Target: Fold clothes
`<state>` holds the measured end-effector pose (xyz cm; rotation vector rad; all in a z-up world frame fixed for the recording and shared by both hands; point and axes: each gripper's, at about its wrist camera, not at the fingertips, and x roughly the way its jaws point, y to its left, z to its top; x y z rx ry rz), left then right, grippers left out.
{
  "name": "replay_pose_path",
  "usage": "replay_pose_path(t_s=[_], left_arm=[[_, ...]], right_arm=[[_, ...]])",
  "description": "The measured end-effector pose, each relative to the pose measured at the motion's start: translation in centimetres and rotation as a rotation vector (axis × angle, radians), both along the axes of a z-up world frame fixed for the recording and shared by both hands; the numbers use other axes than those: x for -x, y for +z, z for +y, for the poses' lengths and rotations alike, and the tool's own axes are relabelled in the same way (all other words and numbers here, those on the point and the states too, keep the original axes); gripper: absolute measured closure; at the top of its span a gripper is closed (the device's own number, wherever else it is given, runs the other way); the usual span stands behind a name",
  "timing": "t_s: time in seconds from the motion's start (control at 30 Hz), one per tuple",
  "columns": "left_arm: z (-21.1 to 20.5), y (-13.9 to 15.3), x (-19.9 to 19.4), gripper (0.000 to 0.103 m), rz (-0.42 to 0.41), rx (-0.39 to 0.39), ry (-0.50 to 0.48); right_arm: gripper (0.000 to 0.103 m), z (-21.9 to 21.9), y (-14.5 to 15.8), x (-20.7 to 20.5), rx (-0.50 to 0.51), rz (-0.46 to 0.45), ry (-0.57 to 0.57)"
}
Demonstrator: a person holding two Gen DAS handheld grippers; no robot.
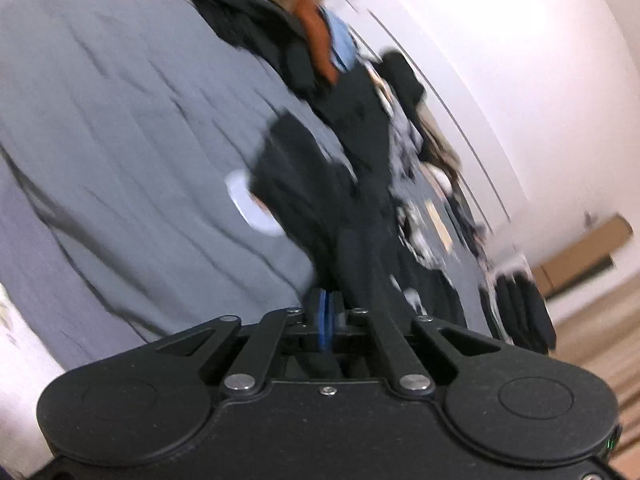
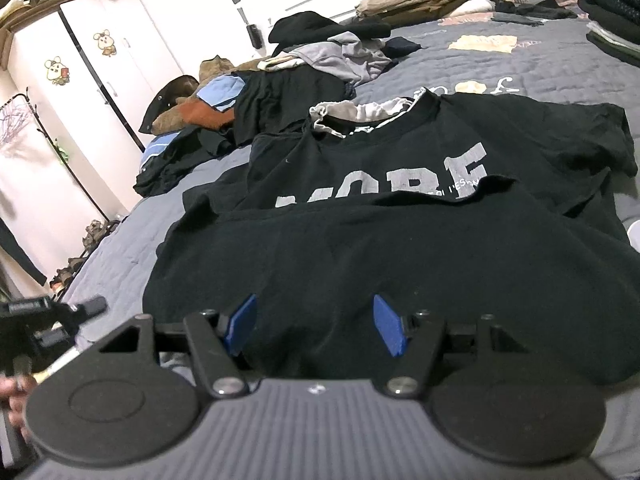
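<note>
1. The black T-shirt (image 2: 400, 216) lies flat on the grey bedspread (image 2: 520, 64), chest print up, its lower part already turned up over the lettering. I judge the fold to be mid-way: the hem is up, the sides are not yet in.
2. The left gripper (image 1: 326, 308) has its blue pads pressed almost together on a bunch of black cloth, which trails away toward 12 o'clock in its blurred view. It looks like an edge of the same shirt, though I cannot be sure.
3. The right gripper (image 2: 316, 326) hovers over the near edge of the folded part, jaws spread wide, nothing between the pads (image 2: 390, 330).
4. Next, I judge, the right one should close on the free near edge or corner, so both ends can be carried across together without the layers slipping.
5. Seen from the right wrist, a heap of unfolded clothes (image 2: 304, 68) lies at 11 o'clock from the shirt, folded stacks (image 2: 612, 12) at 2 o'clock, and a white wardrobe (image 2: 80, 72) with cartoon stickers stands at 10 o'clock.
6. A dark coat rack (image 2: 28, 120) stands beside the wardrobe.
</note>
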<state>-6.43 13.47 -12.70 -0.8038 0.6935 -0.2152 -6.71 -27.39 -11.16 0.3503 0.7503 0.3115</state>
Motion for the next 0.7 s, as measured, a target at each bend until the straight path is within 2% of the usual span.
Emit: replay_pose_path(t_s=[0.1,0.2,0.27,0.33,0.4,0.6,0.7], left_arm=[[-1.8,-0.7,0.2,0.034,0.003,-0.014,-0.037],[-2.5,-0.3,0.7,0.036,-0.066,-0.097,-0.030],[-3.3,0.5,0.6,0.040,-0.106,-0.244,-0.041],[-4.2,1.4,0.3,0.055,-0.138,-0.399,-0.070],[-5.2,1.9,0.1,0.057,-0.159,-0.532,-0.130],[-7.9,1.5,-0.3,0.057,-0.191,-0.727,-0.269],[-8.7,0.8,-1.0,0.059,-0.193,-0.770,-0.317]], right_arm=[[0.039,0.4,0.1,0.1,0.002,-0.008,0.010],[0.039,0.7,0.1,0.1,0.010,-0.010,0.021],[0.039,0.8,0.0,0.0,0.011,-0.003,0.020],[0.039,0.9,-0.1,-0.1,0.010,0.001,0.021],[0.039,0.9,-0.1,-0.1,0.010,-0.001,0.022],[0.039,0.8,-0.1,-0.2,0.001,0.004,0.018],[0.039,0.9,0.0,-0.1,-0.004,0.003,0.021]])
